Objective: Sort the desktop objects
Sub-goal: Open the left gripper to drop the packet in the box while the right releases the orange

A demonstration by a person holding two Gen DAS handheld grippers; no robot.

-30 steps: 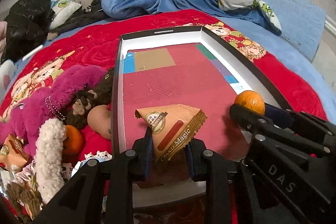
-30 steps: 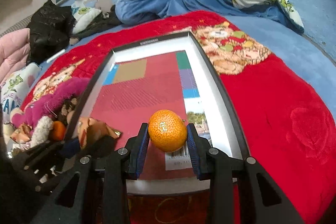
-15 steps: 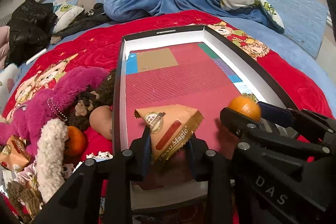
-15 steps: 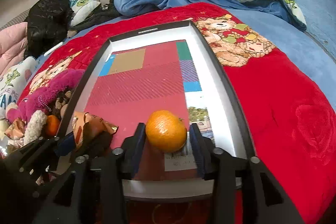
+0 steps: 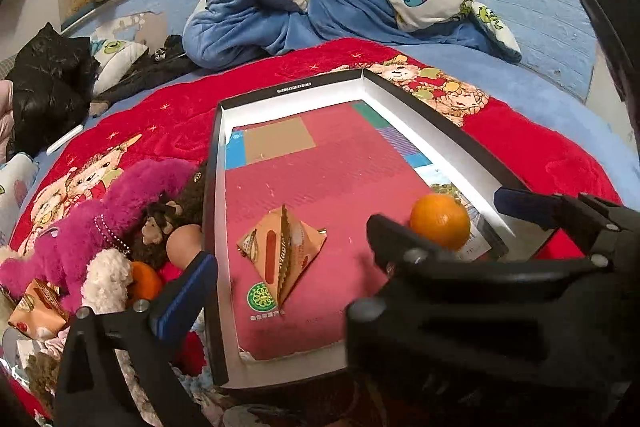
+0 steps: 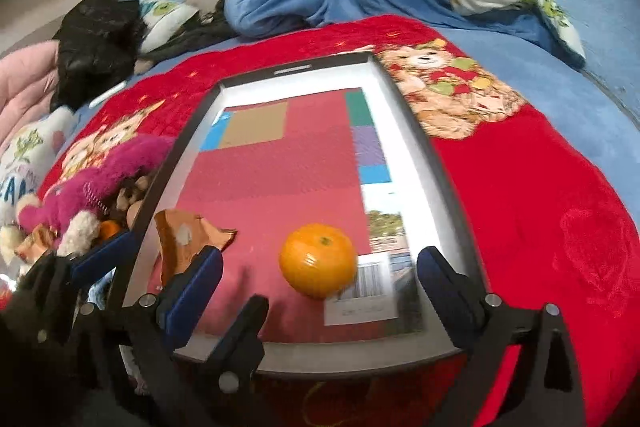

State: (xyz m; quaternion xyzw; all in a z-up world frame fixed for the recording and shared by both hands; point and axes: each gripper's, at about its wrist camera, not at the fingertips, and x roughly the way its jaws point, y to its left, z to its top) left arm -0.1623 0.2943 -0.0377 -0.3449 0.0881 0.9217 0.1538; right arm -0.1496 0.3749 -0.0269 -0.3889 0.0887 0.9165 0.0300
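Tray [image 5: 218, 163] w/ tangerine [image 5: 440, 221] on red quilt [image 5: 168, 107].

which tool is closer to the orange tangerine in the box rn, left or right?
Right. The round orange tangerine lies between the open right tool's blue fingers, untouched. The left tool, also open, flanks the box's left wall beside the tan triangular snack packet.
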